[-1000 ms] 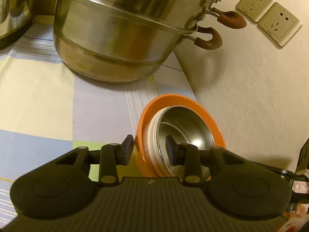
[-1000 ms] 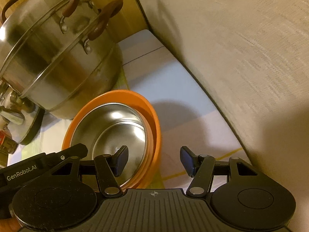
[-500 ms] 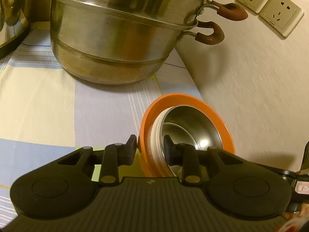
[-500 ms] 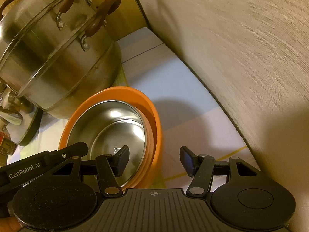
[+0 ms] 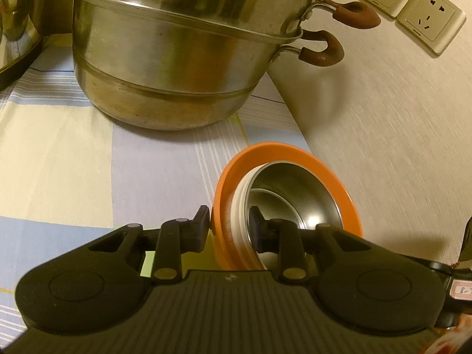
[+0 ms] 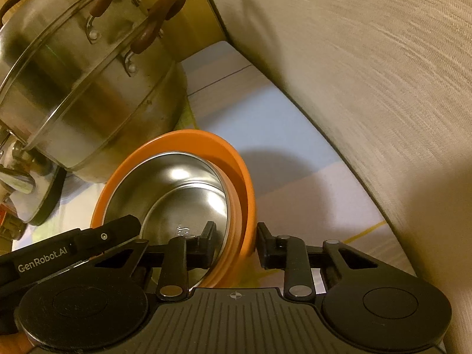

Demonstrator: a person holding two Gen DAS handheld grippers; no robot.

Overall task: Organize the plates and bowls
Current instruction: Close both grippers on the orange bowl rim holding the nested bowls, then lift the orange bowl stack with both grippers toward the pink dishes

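An orange bowl (image 5: 283,150) has a steel bowl (image 5: 295,188) with a white outer wall nested inside it, and the pair sits tilted over the checked tablecloth. My left gripper (image 5: 229,225) is shut on their left rim, one pad outside the orange wall and one inside the steel. In the right wrist view my right gripper (image 6: 236,239) straddles the opposite rim of the orange bowl (image 6: 206,138). Its jaws are closing, with one pad inside the steel bowl (image 6: 177,188) and the other against the orange wall. The left gripper's black body (image 6: 73,250) shows at the lower left there.
A large two-tier steel pot (image 5: 177,59) with brown handles stands just behind the bowls, also in the right wrist view (image 6: 88,88). The wall (image 5: 383,147) with two sockets (image 5: 430,20) runs close on the right. Another steel vessel (image 5: 14,38) stands at the far left.
The right gripper's jaws have narrowed from wide apart onto the bowls' rim. The left jaws tightened slightly on their side. The bowls shifted only a little.
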